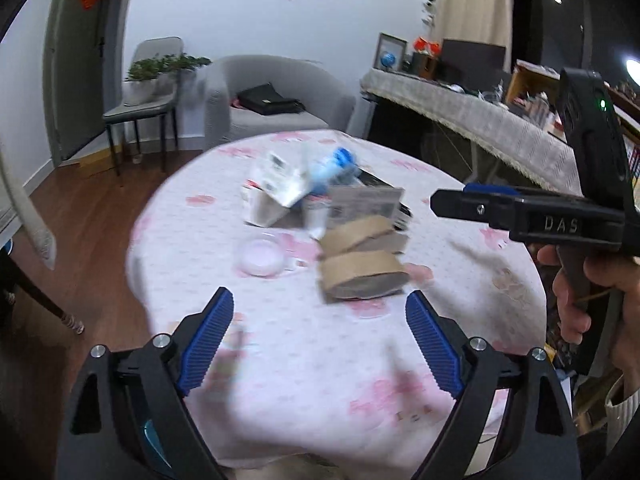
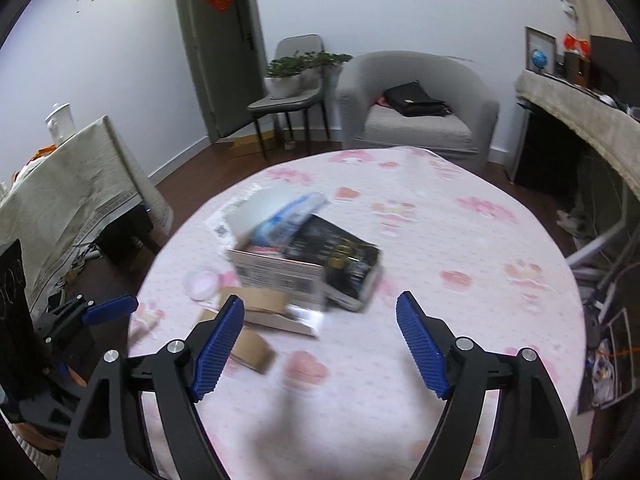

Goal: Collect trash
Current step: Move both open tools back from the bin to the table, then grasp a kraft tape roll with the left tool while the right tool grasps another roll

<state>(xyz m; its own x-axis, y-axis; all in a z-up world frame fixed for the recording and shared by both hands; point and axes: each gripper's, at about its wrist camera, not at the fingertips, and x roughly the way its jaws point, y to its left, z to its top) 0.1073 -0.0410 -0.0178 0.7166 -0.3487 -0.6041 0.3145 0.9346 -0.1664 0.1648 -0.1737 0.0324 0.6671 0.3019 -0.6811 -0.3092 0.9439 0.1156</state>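
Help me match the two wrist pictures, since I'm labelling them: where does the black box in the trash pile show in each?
Left wrist view: the black box is mostly hidden at the pile's far right, behind the brown cardboard.
Right wrist view: it lies in full sight at the pile's right end, above the gap of the open tongs.
Shared landmark: the grey armchair.

Blurred trash pile point(image 2: 296, 256) of boxes, cardboard and a blue-capped bottle point(image 1: 332, 168) lies mid-table.
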